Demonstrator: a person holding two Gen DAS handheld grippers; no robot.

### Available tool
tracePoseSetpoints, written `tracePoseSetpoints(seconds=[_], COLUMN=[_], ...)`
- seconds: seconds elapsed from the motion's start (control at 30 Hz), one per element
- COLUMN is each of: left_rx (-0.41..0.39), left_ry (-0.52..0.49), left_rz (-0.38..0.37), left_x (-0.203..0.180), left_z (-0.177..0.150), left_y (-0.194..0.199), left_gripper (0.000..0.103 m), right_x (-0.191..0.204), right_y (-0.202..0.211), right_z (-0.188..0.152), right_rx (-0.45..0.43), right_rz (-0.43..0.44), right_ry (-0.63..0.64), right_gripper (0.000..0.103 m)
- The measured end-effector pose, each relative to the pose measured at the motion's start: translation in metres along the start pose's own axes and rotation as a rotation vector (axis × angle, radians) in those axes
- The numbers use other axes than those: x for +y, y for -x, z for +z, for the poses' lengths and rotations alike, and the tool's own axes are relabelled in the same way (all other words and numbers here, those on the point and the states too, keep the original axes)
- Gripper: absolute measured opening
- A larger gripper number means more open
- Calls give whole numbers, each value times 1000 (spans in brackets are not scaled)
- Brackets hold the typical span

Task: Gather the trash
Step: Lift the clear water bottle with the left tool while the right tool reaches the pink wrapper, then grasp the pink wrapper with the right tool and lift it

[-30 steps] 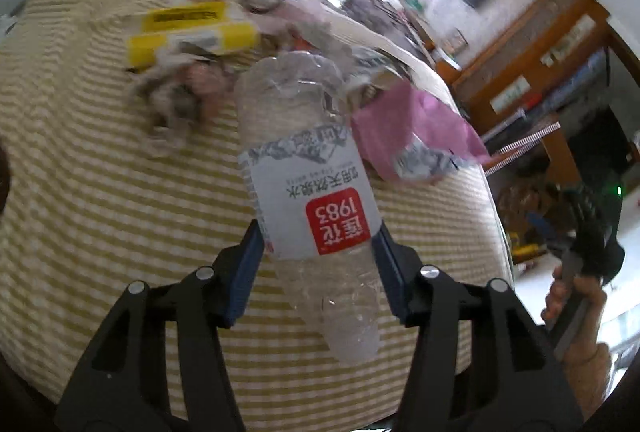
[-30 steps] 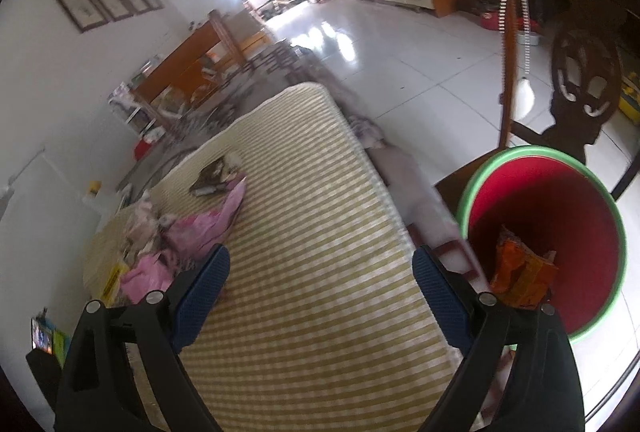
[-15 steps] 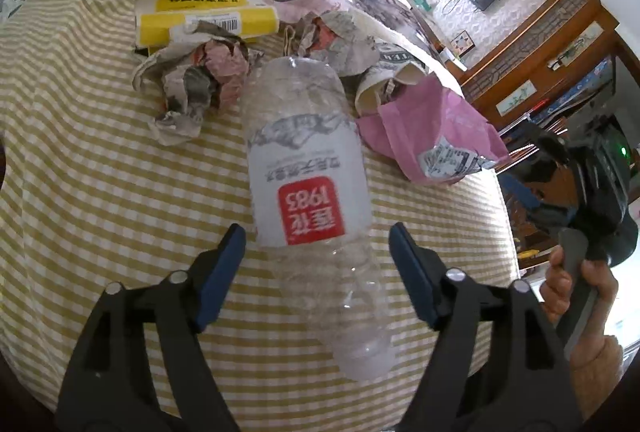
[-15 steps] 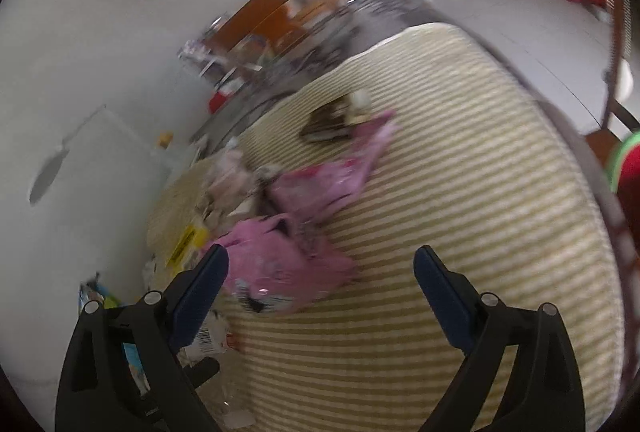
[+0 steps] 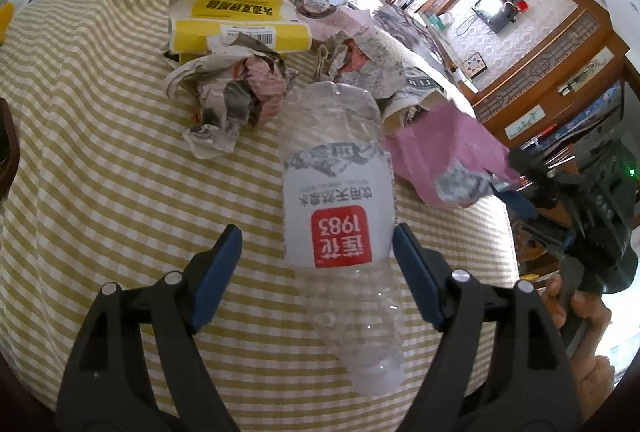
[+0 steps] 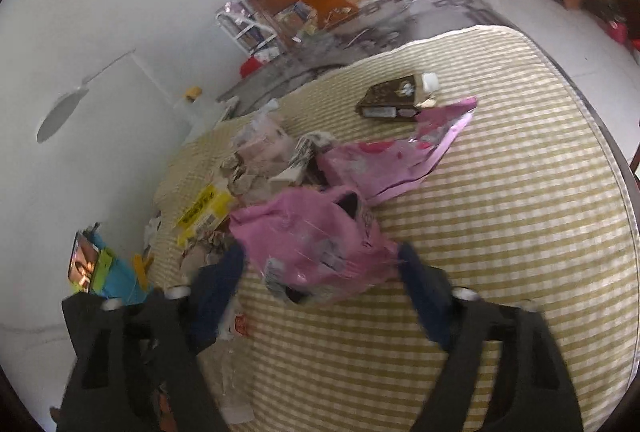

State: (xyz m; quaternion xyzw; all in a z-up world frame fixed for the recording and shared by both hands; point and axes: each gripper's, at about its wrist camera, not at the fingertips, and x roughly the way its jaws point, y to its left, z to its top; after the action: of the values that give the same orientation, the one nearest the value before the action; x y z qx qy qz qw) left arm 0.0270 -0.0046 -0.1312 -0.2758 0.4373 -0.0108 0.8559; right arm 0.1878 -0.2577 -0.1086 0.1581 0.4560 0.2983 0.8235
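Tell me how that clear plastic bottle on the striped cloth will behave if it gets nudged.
The bottle looks empty, so probably light. It lies on its side with a round body, so it may roll. Its thin, dented walls would likely crumple under a squeeze.

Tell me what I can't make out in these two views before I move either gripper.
- Right gripper: right wrist view, motion blur; its closing fingers flank the pink bag, contact unclear.
- Bottle cap end: left wrist view, pale and blurred; cap or none unclear.
- Crumpled newspaper: left wrist view, covers part of the yellow box.
- Brown packet: right wrist view, print too small to read.
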Motion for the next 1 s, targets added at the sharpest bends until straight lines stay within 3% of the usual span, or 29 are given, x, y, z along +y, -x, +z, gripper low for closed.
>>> tracePoseSetpoints(seconds=[0.3, 0.33, 0.37, 0.53, 0.63, 0.7, 0.8, 0.93, 1.0], left_rx=[-1, 0, 0, 2, 6, 6, 7, 7, 9], left_ry=[0, 0, 0, 1, 10, 13, 12, -8, -18], left_rz=[7, 6, 6, 1, -5, -5, -8, -7, -16], left_x=[-4, -4, -4, -4, -3, -2, -2, -6, -9], left_z=[-1, -2, -2, -3, -3, -4, -4, -4, -4], left_y=[-5, -5, -5, -6, -6, -6, -6, -10, -11], left_gripper=[75, 75, 75, 75, 75, 75, 75, 74, 65], right_x=[-3, -5, -6, -10, -11, -13, -12, 0, 8], right_y=[9, 10, 11, 13, 12, 14, 24, 21, 14], right_z=[-4, -4, -4, -5, -6, -6, -2, 3, 4], right_rx=[-25, -29, -28, -26, -18, -30, -79, -64, -44], right_rz=[31, 39, 50, 35, 29, 22, 9, -22, -37], right_ry=[-23, -30, -40, -59, -72, -94, -88, -14, 30], right_gripper=[36, 31, 17, 17, 27, 77, 83, 91, 91])
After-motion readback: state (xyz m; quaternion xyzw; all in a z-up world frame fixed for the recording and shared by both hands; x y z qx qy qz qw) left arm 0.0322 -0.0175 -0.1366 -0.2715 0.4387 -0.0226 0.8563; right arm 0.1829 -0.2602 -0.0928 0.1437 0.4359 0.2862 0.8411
